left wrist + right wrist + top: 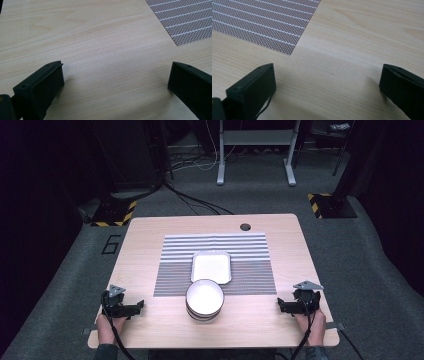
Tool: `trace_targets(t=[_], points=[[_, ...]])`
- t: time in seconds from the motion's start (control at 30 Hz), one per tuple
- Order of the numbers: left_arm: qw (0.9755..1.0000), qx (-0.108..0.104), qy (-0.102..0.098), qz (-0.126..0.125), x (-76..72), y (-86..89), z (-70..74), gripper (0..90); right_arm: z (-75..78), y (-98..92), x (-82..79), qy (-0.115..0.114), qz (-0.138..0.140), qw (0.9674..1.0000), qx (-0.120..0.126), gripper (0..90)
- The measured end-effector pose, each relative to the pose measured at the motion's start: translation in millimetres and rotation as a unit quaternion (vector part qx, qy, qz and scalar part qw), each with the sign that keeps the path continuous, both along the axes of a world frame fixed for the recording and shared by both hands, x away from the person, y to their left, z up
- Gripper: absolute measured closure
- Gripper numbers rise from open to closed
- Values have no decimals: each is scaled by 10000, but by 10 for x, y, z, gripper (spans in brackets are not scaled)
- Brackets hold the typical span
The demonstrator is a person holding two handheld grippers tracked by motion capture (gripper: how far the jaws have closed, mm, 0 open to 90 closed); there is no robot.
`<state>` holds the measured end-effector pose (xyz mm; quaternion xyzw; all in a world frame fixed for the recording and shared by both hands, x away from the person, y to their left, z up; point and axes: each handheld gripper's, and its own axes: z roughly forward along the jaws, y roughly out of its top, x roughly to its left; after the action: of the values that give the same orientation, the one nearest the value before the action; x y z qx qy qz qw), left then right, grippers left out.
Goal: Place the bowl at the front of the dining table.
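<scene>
You are resting your left hand-held gripper [136, 307] at about eight o'clock on the desk [150, 227] and your right hand-held gripper [281, 306] at about four o'clock, both with jaws spread wide and gripping nothing, hovering over bare wood beside the striped placemat [172, 270]. A stack of round bowls [204, 300] is sitting at six o'clock on the placemat's near edge, touching a white rectangular tray [211, 266] just behind it. Both are looking hard, glazed, slippery and breakable; you would likely do best pinching a rim, gently.
</scene>
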<state>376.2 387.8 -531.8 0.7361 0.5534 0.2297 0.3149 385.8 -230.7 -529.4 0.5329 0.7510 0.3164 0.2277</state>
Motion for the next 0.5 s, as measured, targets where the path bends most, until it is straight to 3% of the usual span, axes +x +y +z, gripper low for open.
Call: trace_targets(t=[0.5], points=[[10000,25,-3,6,-18,-19,4,0,12,19,-7,-47,14,9999,-93,0]])
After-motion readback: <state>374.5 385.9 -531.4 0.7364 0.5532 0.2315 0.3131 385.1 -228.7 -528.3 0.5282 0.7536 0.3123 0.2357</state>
